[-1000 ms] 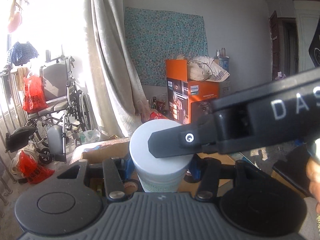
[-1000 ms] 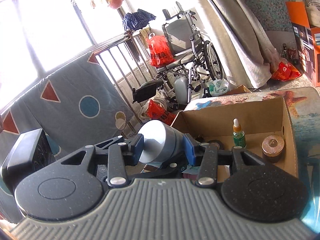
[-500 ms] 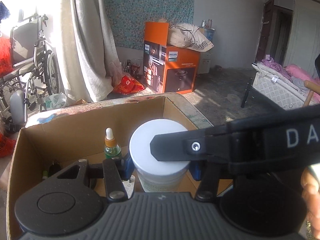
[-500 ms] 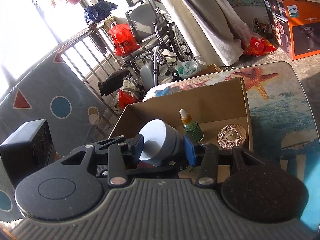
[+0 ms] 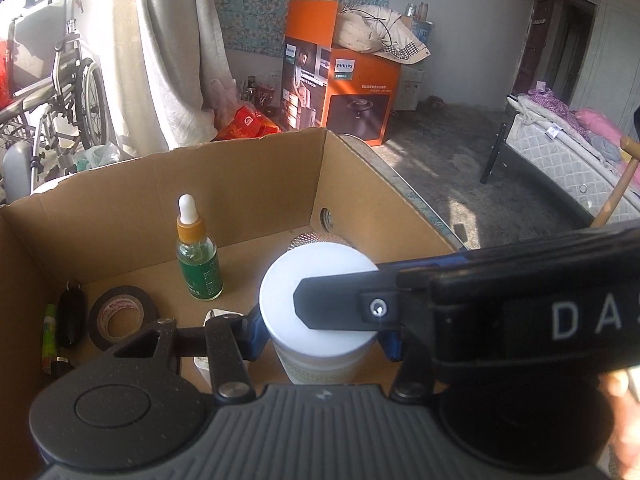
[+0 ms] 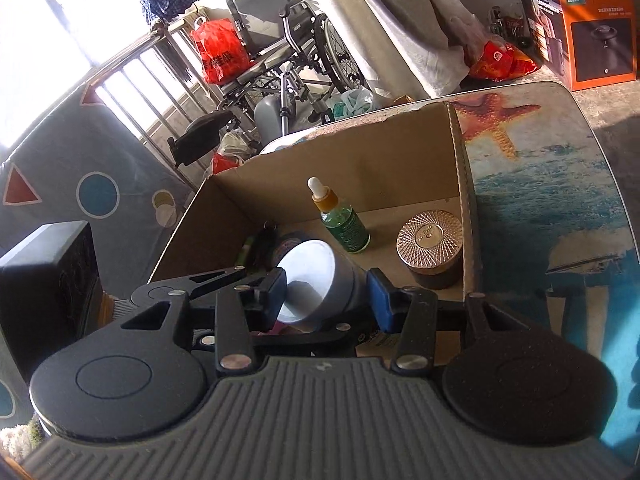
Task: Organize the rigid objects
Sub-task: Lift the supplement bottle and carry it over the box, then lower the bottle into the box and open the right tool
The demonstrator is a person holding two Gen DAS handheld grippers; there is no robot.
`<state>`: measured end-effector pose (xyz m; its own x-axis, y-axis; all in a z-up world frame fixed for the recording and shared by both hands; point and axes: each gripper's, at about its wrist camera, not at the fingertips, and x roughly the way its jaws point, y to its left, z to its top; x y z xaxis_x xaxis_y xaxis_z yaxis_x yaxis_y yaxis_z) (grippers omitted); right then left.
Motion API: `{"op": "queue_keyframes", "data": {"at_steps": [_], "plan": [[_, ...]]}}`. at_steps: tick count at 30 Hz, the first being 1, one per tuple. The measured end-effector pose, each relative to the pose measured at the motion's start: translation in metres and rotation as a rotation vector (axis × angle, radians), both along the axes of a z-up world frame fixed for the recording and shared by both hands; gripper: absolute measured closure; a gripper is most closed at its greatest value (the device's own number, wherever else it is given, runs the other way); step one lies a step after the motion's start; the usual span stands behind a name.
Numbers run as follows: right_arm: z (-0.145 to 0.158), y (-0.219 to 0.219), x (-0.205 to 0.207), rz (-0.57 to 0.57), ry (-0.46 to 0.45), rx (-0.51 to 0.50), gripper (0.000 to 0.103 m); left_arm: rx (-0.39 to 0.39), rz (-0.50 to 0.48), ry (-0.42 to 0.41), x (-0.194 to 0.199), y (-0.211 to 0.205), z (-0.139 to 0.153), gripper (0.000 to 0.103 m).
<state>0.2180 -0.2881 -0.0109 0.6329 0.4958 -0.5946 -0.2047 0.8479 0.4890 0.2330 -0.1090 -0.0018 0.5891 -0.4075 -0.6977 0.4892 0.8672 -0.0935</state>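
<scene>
Both grippers—left (image 5: 320, 330) and right (image 6: 326, 294)—clamp the white jar (image 5: 320, 308) over the box (image 5: 240, 184); I'd lower it level into the bare floor beside the dropper bottle (image 5: 198, 260)—then release.

Sunlit room: wheelchair (image 6: 280, 40), curtain (image 5: 168, 60), bed (image 5: 568, 148).

One cardboard box (image 5: 120, 208) holds one green dropper bottle (image 5: 198, 264), one roll of black tape (image 5: 120, 316), one copper-lidded jar (image 6: 430, 248), one black key fob (image 5: 72, 316) and one green lighter (image 5: 49, 336); one white-lidded jar (image 5: 320, 304) is above it.
</scene>
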Motion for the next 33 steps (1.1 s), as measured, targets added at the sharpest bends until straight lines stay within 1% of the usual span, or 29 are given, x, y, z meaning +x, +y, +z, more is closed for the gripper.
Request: {"op": "queue_keyframes", "data": {"at_steps": [4,9,11,13,15,16,19,22,27,30,32,33], "plan": [[-0.001,0.000,0.001,-0.001,-0.013,-0.030,0.058,0.018,-0.011,0.007,0.000,-0.006,-0.001,0.049],[-0.003,0.001,0.004,-0.006,-0.020,-0.045,0.055,0.049,-0.019,-0.018,0.000,-0.015,0.002,0.049],[-0.003,0.000,0.003,-0.008,-0.024,-0.052,0.054,0.050,-0.023,-0.018,0.000,-0.018,0.002,0.048],[-0.004,-0.001,0.003,-0.011,-0.025,-0.049,0.053,0.044,-0.027,-0.017,0.001,-0.020,0.003,0.041],[-0.003,-0.004,0.002,-0.020,-0.029,-0.043,0.052,0.046,-0.034,-0.030,-0.002,-0.021,0.004,0.026],[-0.002,-0.006,0.000,-0.025,-0.036,-0.034,0.051,0.048,-0.039,-0.037,-0.004,-0.021,0.004,0.021],[0.001,-0.012,-0.003,-0.044,-0.053,-0.015,0.045,0.056,-0.051,-0.063,-0.010,-0.022,0.009,0.014],[0.005,-0.017,-0.007,-0.069,-0.068,-0.005,0.044,0.050,-0.052,-0.084,-0.017,-0.021,0.014,0.011],[0.012,-0.025,-0.018,-0.107,-0.088,0.031,0.043,0.037,-0.037,-0.109,-0.029,-0.013,0.024,0.010],[0.018,-0.029,-0.029,-0.129,-0.107,0.053,0.043,0.017,-0.032,-0.116,-0.038,-0.006,0.034,0.010],[0.023,-0.032,-0.039,-0.149,-0.121,0.079,0.042,-0.012,-0.033,-0.118,-0.047,0.001,0.041,0.009],[0.025,-0.033,-0.043,-0.157,-0.128,0.090,0.042,-0.030,-0.032,-0.119,-0.053,0.005,0.045,0.007]]}}
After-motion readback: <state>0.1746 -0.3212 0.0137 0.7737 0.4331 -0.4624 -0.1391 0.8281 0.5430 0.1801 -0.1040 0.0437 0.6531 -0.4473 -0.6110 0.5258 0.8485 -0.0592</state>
